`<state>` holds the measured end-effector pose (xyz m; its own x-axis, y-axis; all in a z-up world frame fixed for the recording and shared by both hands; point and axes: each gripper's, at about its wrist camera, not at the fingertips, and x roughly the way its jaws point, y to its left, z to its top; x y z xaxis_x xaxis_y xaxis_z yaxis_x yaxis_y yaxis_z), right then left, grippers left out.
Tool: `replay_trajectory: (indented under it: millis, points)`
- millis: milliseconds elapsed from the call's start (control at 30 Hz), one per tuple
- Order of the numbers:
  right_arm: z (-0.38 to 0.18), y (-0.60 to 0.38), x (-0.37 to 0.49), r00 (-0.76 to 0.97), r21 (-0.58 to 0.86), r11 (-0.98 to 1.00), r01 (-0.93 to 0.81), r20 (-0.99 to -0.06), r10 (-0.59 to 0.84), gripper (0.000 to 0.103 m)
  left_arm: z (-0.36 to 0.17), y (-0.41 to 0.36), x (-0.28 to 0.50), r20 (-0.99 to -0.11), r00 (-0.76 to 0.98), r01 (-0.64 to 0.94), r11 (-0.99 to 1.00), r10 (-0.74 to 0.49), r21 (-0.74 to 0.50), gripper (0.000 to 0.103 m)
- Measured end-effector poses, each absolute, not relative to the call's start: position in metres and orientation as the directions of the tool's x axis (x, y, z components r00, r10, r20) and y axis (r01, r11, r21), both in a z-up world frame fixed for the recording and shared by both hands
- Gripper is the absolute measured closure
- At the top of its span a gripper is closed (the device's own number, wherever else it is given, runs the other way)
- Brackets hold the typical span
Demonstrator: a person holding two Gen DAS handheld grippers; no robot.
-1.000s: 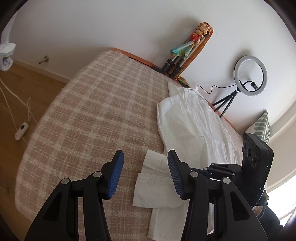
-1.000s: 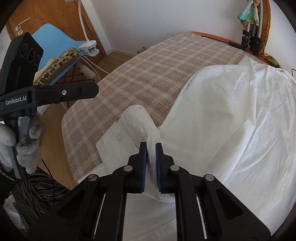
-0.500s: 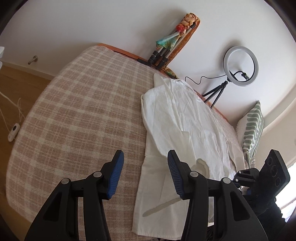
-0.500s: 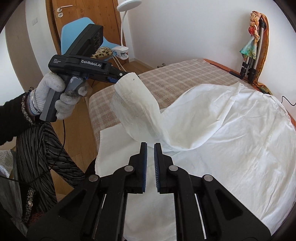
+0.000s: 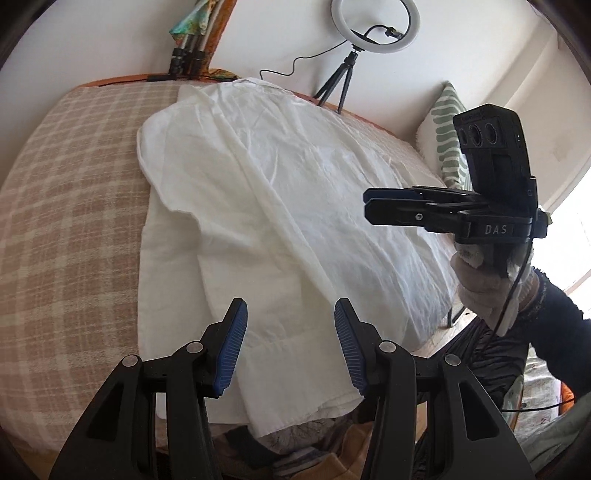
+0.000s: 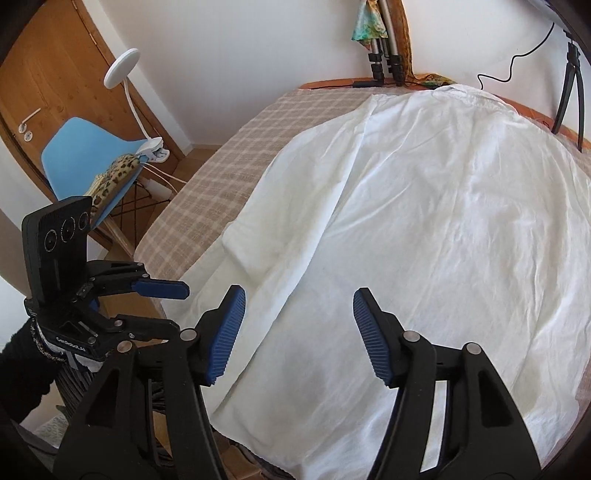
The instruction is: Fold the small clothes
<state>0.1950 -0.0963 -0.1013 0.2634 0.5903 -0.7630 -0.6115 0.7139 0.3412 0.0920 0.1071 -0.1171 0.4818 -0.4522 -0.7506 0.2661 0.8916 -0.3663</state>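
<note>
A white shirt [image 5: 280,206] lies spread flat on the checked bedspread [image 5: 66,229], with one sleeve folded in over its body. It also fills the right wrist view [image 6: 424,221]. My left gripper [image 5: 290,350] is open and empty above the shirt's near hem. My right gripper [image 6: 298,338] is open and empty above the shirt's lower edge. In the left wrist view the right gripper [image 5: 373,208] is seen side-on at the right, above the shirt.
A ring light on a tripod [image 5: 373,29] and a green-patterned pillow [image 5: 448,140] stand behind the bed. A blue chair [image 6: 88,155] with a clamp lamp [image 6: 122,68] and a wooden door are at the left. The bed's near edge runs just below the grippers.
My right gripper carried the sleeve up and over the shirt, then opened and let it go. The sleeve now lies flat. Both grippers have moved toward the shirt's hem side.
</note>
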Motion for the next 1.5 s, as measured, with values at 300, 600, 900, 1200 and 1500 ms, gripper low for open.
replay_trajectory:
  millis: [300,600,900,1200,1500]
  points:
    - [-0.114,-0.061,0.175,0.211,0.294,0.696,-0.655,-0.813,0.542,0.043,-0.144,0.115,0.1,-0.806,0.448,0.166,0.922,-0.387,-0.351,0.058]
    - [-0.138,-0.029,0.174,0.191,0.232,0.701,-0.674,-0.862,0.47,0.052,-0.125,0.116,0.097,-0.744,0.511,0.168,0.898,-0.431,-0.406,0.102]
    - [-0.147,-0.013,0.162,0.279,0.035,0.709,-0.704,-0.905,0.322,0.092,-0.133,0.138,0.083,-0.788,0.499,0.1,0.927,-0.361,-0.361,0.102]
    - [-0.119,-0.006,0.166,0.251,0.177,0.658,-0.732,-0.827,0.502,0.092,-0.137,0.133,0.085,-0.8,0.5,0.098,0.94,-0.33,-0.327,0.102]
    - [-0.14,-0.028,0.162,0.229,0.111,0.67,-0.734,-0.889,0.397,0.092,-0.126,0.154,0.073,-0.796,0.546,0.025,0.954,-0.262,-0.297,0.051]
